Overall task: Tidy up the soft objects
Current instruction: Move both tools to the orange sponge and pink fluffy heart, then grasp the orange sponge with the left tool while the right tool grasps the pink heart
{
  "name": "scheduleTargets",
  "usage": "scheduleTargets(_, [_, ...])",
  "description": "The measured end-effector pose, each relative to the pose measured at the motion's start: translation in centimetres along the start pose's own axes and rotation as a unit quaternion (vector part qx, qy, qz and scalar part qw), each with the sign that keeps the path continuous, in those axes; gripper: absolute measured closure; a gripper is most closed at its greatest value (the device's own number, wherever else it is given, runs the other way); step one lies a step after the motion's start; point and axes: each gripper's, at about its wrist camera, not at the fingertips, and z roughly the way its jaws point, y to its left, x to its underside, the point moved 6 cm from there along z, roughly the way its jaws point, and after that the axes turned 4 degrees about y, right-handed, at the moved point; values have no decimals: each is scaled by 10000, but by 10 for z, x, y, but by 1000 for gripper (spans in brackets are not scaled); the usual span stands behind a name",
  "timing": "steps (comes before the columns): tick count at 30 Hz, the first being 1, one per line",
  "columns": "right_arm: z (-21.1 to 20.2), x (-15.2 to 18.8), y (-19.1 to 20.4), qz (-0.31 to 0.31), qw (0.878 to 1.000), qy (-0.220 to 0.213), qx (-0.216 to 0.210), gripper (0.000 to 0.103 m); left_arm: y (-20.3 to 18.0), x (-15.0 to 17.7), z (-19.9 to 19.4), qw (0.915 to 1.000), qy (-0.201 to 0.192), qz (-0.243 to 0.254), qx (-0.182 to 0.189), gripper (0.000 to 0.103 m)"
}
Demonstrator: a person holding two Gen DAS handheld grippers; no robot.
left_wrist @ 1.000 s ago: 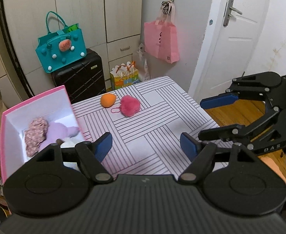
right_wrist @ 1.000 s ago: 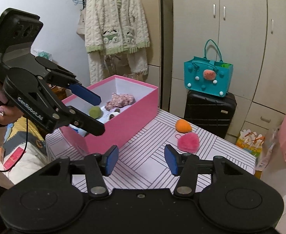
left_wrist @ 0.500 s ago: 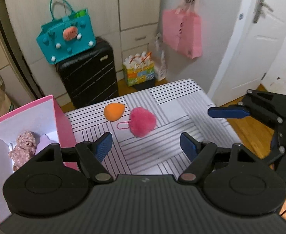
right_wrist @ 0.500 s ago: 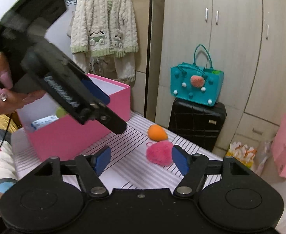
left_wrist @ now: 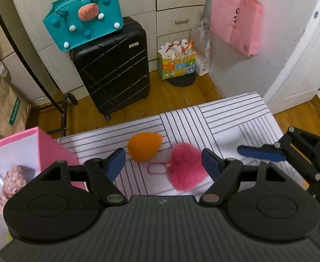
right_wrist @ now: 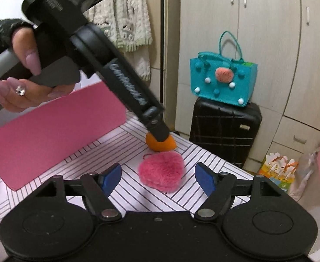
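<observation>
Bare striped tabletop [right_wrist: 90,152] lies left of the pink pompom [right_wrist: 162,172]. The pink box [right_wrist: 50,131] walls that side; the left claw [right_wrist: 160,138] blocks the orange sponge [right_wrist: 153,145].

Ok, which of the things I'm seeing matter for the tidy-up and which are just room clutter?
Job:
orange sponge
pink pompom
pink box
floral plush in the box
left claw, open
right claw, open

Lying about:
teal bag
black suitcase
pink hanging bag
colourful gift bag
</observation>
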Motion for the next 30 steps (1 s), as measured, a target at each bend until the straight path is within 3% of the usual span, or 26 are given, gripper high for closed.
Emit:
scheduleTargets(11, [39, -2, -5, -147, 9991, 349, -184, 24, 10, -13, 45, 9990, 380, -20, -254, 29])
scheduleTargets(21, [60, 1, -12, 38, 9985, 437, -315, 25, 20, -15, 67, 9979, 626, -62, -162, 33])
scheduleTargets(25, [59, 7, -12, 269, 9979, 408, -423, 46, 26, -13, 75, 9965, 822, -163, 10, 45])
scheduleTargets(26, [58, 7, -13, 316, 9978, 386, -434, 47, 29, -12, 78, 9960, 868, -218, 22, 51])
scheduleTargets(30, [53, 9, -10, 225, 9986, 350, -316, 52, 30, -12, 80, 9966, 799, -167, 69, 60])
